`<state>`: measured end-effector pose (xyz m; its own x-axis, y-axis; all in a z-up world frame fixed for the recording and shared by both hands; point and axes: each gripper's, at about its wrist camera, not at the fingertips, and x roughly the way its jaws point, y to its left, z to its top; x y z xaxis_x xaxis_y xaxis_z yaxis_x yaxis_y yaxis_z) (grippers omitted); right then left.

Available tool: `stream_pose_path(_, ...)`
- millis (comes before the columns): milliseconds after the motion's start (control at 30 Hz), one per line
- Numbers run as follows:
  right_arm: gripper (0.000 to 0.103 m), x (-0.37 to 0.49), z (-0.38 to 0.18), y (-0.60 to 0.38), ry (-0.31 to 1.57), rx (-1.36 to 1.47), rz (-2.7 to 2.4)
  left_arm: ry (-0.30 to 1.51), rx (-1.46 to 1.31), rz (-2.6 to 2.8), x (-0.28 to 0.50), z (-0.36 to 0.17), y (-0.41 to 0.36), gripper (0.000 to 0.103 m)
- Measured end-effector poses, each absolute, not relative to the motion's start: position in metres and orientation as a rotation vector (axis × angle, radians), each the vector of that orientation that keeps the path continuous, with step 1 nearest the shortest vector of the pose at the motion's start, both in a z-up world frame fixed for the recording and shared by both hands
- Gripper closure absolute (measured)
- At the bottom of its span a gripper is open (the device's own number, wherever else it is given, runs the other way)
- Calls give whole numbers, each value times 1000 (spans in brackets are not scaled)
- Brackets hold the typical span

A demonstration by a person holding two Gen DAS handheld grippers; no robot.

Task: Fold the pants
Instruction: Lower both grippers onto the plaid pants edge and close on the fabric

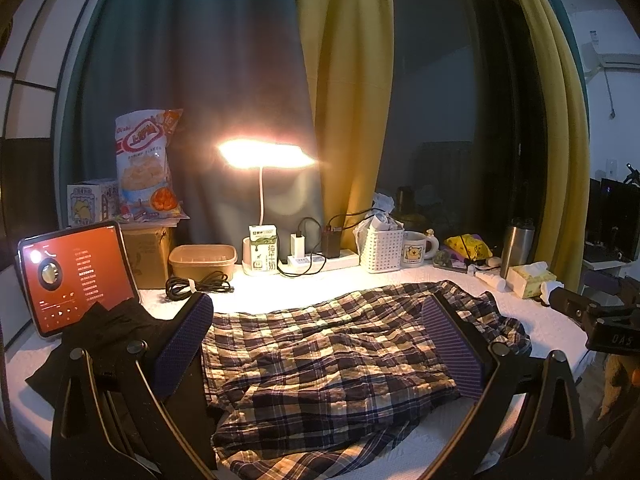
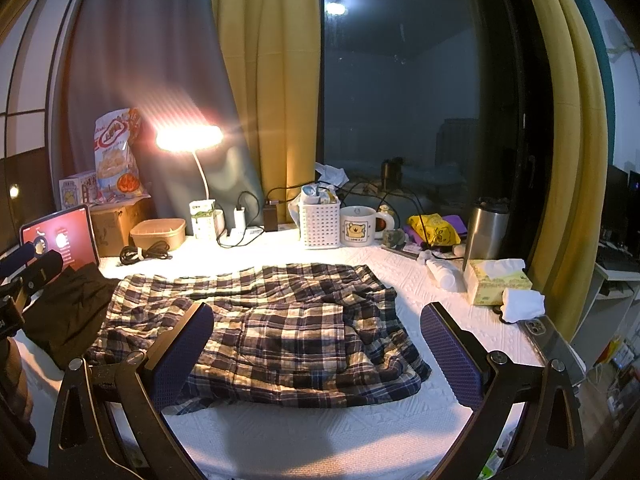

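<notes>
both wrist cams sit low and close over the table's near edge, facing the curtained window, left one further left, right one further right, and they share the plaid pants [image 1: 332, 364] [image 2: 260, 332] plus the lamp [image 1: 266, 154] [image 2: 188, 138] clutter behind.

You have one plaid pants [image 2: 260, 332] between your jaws, one black garment [image 2: 64, 312] left of them, and ahead one lamp [image 2: 188, 138], one mug [image 2: 360, 226], one basket [image 2: 319, 224]

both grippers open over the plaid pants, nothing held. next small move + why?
Probably lower the right gripper onto the near right edge of the plaid pants and close. They lie rumpled on the white cover, ungrasped; the left gripper also hangs open above them.
</notes>
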<state>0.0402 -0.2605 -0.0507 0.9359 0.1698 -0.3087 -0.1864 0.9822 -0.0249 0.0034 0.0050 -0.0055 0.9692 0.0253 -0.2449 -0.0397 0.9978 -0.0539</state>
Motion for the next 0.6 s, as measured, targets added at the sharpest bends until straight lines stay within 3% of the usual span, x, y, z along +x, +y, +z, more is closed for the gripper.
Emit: stream_pose_path(600,0,115,-79,-267,450,-161,246,437,-48,44,66,-46,26,0)
